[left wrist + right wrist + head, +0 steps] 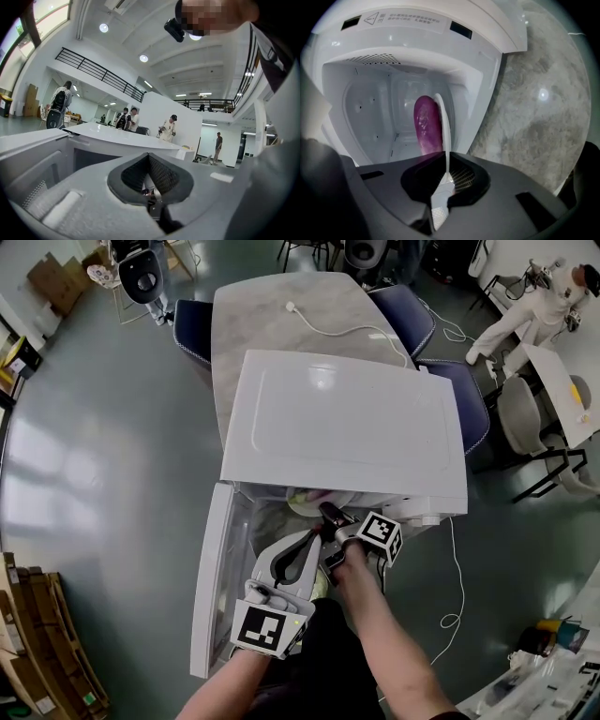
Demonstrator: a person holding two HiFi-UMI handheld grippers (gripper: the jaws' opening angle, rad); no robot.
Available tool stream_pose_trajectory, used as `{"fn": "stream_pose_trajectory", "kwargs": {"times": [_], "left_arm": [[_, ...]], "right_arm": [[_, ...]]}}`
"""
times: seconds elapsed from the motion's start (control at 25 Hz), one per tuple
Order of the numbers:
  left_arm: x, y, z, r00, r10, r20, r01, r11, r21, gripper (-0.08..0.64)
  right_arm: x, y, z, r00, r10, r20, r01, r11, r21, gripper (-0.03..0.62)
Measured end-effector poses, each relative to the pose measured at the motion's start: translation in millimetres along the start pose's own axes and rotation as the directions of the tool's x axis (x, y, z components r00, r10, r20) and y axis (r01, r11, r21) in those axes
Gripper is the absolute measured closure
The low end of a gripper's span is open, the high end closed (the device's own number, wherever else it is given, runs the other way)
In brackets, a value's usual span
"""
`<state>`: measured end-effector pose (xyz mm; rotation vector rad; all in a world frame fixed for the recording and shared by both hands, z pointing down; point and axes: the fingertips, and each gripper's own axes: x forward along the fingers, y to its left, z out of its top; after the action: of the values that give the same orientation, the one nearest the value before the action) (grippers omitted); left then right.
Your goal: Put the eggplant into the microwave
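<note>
Loading is in hand: right gripper [444, 177] pinches the plate [446, 136] bearing the eggplant [426, 123] at the microwave [365, 98] mouth, likely needing a level push inward; left gripper [149, 177] fingers pressed together.

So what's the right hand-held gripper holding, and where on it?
The right hand-held gripper grips a white plate by its near rim; the eggplant rests on it.
</note>
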<state>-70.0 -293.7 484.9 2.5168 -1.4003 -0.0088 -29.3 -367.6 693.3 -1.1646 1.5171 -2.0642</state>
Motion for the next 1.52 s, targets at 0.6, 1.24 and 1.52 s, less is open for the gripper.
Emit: {"fn": "stream_pose_trajectory", "kwargs": {"times": [0.6,1.24,1.52], "left_arm": [[23,5,-8,1.000,-0.003,-0.015,0.004,1.000,0.003,0.551],[21,7,-11,1.000,0.009,-0.025,-0.009,1.000,0.015,0.551],[24,9,-11,1.000,0.010,-0.026,-0.009,0.999,0.035,0.551]], "right_arm": [[2,9,6,0.999,0.041,0.026,-0.040,0.998,-0.047,0.461],[-26,9,0,0.999,-0.008,0.037,0.020,0.941,-0.337,0.589],[-12,7,10,0.999,-0.026,0.045,0.043,0.910,-0.413,0.591]]}}
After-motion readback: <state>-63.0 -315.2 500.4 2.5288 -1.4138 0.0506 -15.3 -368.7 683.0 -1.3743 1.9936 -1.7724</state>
